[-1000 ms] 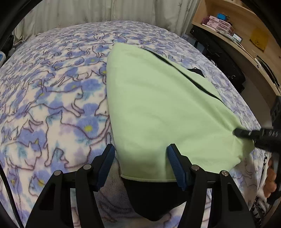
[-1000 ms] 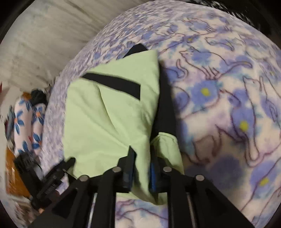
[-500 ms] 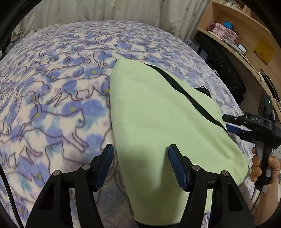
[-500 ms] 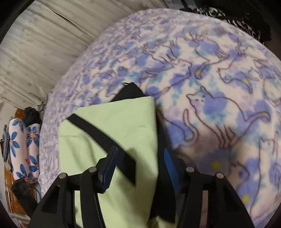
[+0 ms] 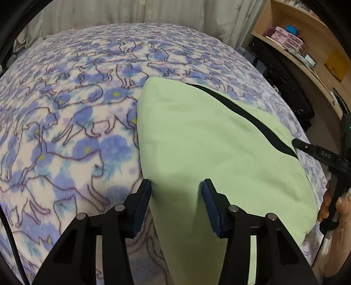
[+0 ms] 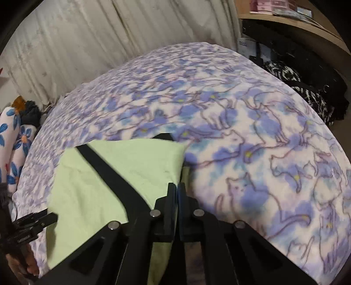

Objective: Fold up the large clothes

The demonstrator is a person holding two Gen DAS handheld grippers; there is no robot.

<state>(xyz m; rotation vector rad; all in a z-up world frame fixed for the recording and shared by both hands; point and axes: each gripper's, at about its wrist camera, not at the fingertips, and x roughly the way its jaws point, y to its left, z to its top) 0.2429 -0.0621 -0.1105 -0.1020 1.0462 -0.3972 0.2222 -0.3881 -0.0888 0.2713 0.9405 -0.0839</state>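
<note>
A light green garment (image 5: 208, 142) with a black stripe (image 5: 245, 114) lies folded on the cat-print blanket (image 5: 76, 109). My left gripper (image 5: 176, 193) straddles its near left edge. The jaws are closing with green cloth lying flat between the pads, which do not press it. My right gripper (image 6: 177, 188) has its jaws together on the garment's (image 6: 136, 162) right edge, beside the black stripe (image 6: 105, 168). In the left wrist view the right gripper's (image 5: 295, 142) tip meets the cloth where the stripe ends. The left gripper (image 6: 52, 216) shows at the garment's lower left in the right wrist view.
The blanket (image 6: 263, 153) covers the whole bed. A curtain (image 5: 131, 11) hangs behind it. A wooden shelf (image 5: 307, 43) and black bags (image 5: 285, 87) stand to the right. A floral cushion (image 6: 13, 140) lies at the far left. A person's hand (image 5: 329, 208) holds the right gripper.
The right jaws opened wide over the garment's right edge, then shut on it, and the gripper rolled. The left gripper drew back along the garment and its jaws narrowed.
</note>
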